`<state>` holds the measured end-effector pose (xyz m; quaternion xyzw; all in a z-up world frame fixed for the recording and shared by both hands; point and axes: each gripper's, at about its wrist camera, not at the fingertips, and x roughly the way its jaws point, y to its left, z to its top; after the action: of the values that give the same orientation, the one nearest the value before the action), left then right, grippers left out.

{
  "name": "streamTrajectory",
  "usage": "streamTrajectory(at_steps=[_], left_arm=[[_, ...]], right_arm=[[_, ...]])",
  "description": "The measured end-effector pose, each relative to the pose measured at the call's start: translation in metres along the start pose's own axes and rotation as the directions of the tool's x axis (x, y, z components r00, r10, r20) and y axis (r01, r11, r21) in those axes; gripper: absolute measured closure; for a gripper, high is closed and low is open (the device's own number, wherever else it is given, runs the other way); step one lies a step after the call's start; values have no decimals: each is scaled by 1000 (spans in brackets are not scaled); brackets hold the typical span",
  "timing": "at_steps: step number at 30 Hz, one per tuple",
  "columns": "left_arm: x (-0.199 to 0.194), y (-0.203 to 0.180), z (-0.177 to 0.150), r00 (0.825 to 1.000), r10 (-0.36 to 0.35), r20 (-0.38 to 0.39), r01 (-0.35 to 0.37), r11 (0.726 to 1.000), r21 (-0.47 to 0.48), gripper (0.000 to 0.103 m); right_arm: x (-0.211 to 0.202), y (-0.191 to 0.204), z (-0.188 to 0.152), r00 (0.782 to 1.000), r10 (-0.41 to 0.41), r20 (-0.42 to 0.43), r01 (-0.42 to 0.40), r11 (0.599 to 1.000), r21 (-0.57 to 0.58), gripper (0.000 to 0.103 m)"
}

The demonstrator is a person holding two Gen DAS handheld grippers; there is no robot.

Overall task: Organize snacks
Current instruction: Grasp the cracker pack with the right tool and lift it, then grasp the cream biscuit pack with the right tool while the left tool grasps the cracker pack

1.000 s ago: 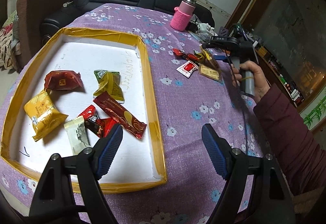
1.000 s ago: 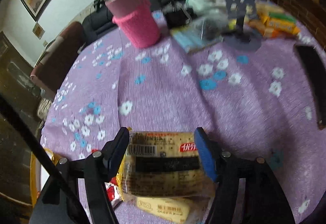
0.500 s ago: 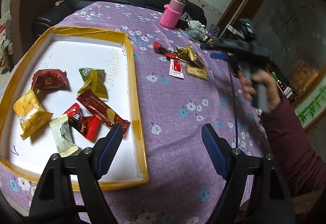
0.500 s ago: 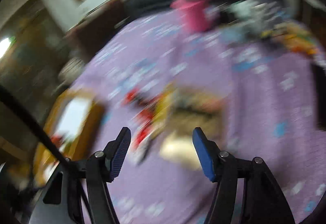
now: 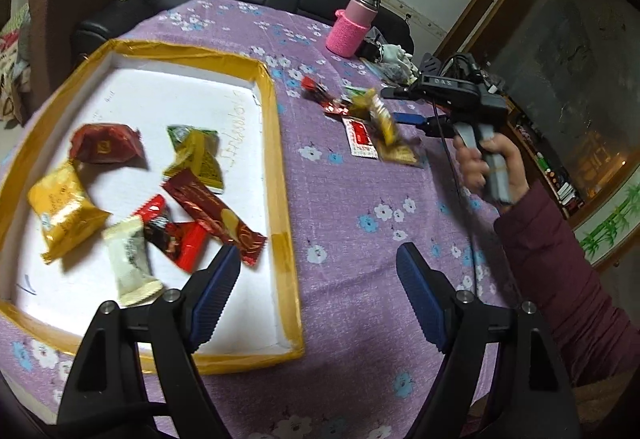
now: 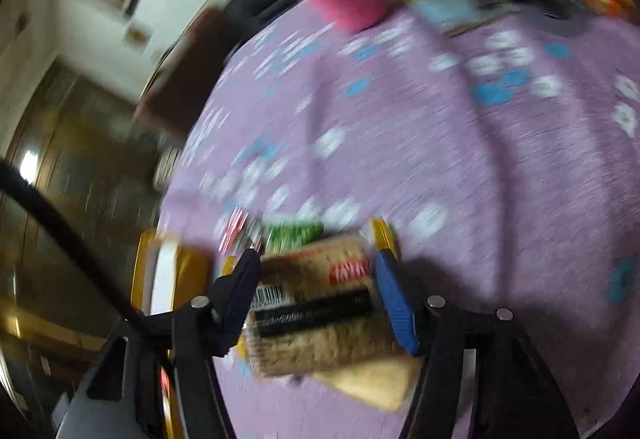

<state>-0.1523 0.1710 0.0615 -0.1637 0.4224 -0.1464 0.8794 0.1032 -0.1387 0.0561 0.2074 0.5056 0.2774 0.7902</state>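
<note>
Left wrist view is filled mostly by the tabletop [image 5: 348,199], covered in a purple flowered cloth. On its left side a white tray [image 5: 72,303] with a yellow taped rim is seen, and six wrapped snacks are lying in it: a dark red packet [image 5: 105,144], a green-and-yellow packet [image 5: 196,155], a yellow packet [image 5: 62,207], a long maroon bar [image 5: 214,215], a red-and-black sweet [image 5: 172,235] and a cream packet [image 5: 130,261]. A pink-sleeved bottle [image 5: 352,29] is stood at the far edge. The left tool [image 5: 316,289] is held released above the tray's near right corner, nothing between its pads. The right tool [image 6: 316,297] is clenched on a cracker packet [image 6: 316,313], lifted just above a small heap of loose snacks [image 5: 362,115] right of the tray. A flat red-and-white sachet [image 5: 361,137] is seen lying in that heap.
</note>
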Motion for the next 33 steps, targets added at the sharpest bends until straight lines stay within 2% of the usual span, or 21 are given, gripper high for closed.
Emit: streamTrajectory(at_steps=[2,5,7,9,10,11,12,15,17,18,22,25,27,30,33], left_arm=[[3,-3,-1,1000,-9,-9,9,1000,9,23],[3,-9,-3,1000,-12,-15,12,999,30,23],[-1,-11,-4,1000,-8,-8,8,999,39,23],[-5,-11,-4,1000,1,1,-1,999,44,23],[-7,-11,-5,1000,2,4,-3,999,45,23],[-8,-10,-5,1000,1,5,-1,999,46,23],[-8,-10,-5,1000,0,5,0,999,46,23],[-1,-12,-6,1000,-5,-9,6,999,48,23],[5,-19,-7,1000,-14,-22,15,999,51,23],[6,-21,-8,1000,-15,-27,17,998,58,23],[5,-31,-12,999,-1,-34,4,996,92,23],[0,-27,-8,1000,12,-19,-10,996,89,23],[1,-23,-4,1000,12,-14,-11,997,77,23],[7,-28,4,999,29,-14,-27,995,97,23],[18,-45,14,999,52,-10,-49,982,182,23]], right_arm=[[6,22,-19,994,63,-86,-70,994,-82,43],[16,58,-52,966,135,-221,-179,964,-196,44],[11,70,-65,969,126,-214,-179,951,-250,44],[-5,65,-70,987,103,-119,-129,965,-229,44],[-14,60,-72,998,34,-51,-44,975,-219,43],[-19,55,-74,1000,-28,-6,26,976,-215,43],[-25,50,-80,994,-101,42,108,972,-209,43],[-30,43,-92,980,-175,99,192,959,-207,43],[-26,42,-92,956,-252,151,282,929,-239,43],[-22,40,-86,952,-265,156,297,922,-249,43],[-2,18,-68,970,-218,111,236,954,-183,43],[-2,20,-71,979,-196,51,202,964,-172,43],[-5,26,-80,981,-194,27,196,959,-205,43],[-7,33,-100,972,-233,18,229,935,-270,42],[-4,49,-121,953,-298,52,297,884,-361,42]])
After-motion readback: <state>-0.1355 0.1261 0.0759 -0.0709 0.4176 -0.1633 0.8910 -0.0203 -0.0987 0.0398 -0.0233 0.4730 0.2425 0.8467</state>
